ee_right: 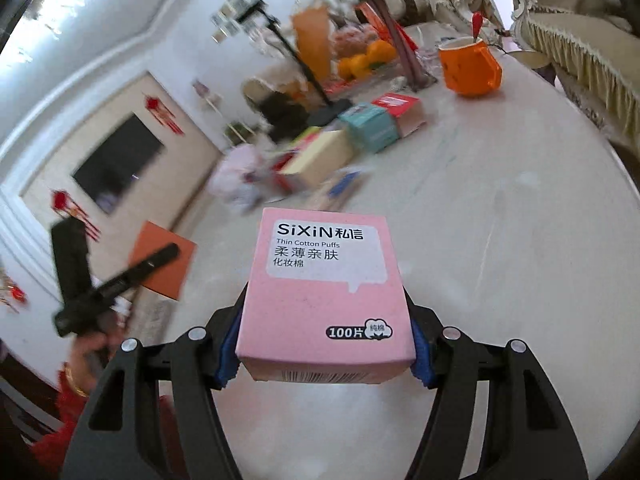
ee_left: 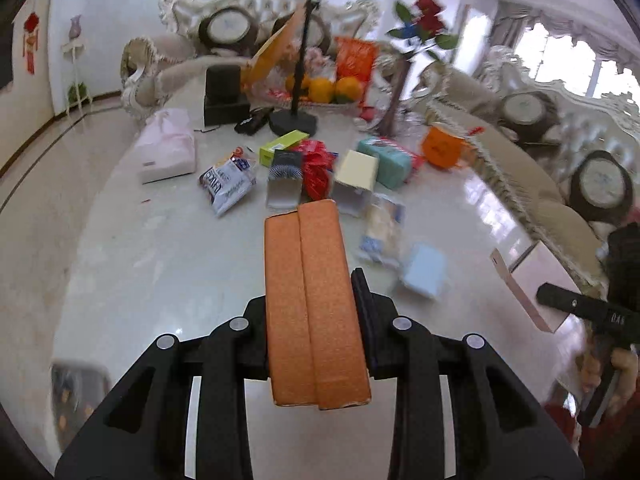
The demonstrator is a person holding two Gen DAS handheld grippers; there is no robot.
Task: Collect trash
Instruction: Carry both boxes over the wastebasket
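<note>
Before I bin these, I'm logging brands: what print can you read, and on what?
On the pink box in the right tongs:
"SiXiN私信"
"Thin Cotton Puffs"
"柔薄亲肤"
"化妆棉"
"100片"
"纯棉"
Its barcode: too small.
Orange box in the left tongs: none.
White snack bag: blurred.

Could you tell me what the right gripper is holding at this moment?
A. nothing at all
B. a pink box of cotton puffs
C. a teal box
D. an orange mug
B: in the right wrist view the right gripper is clamped on both sides of the pink box, labelled "Thin Cotton Puffs", held up off the table.
</note>
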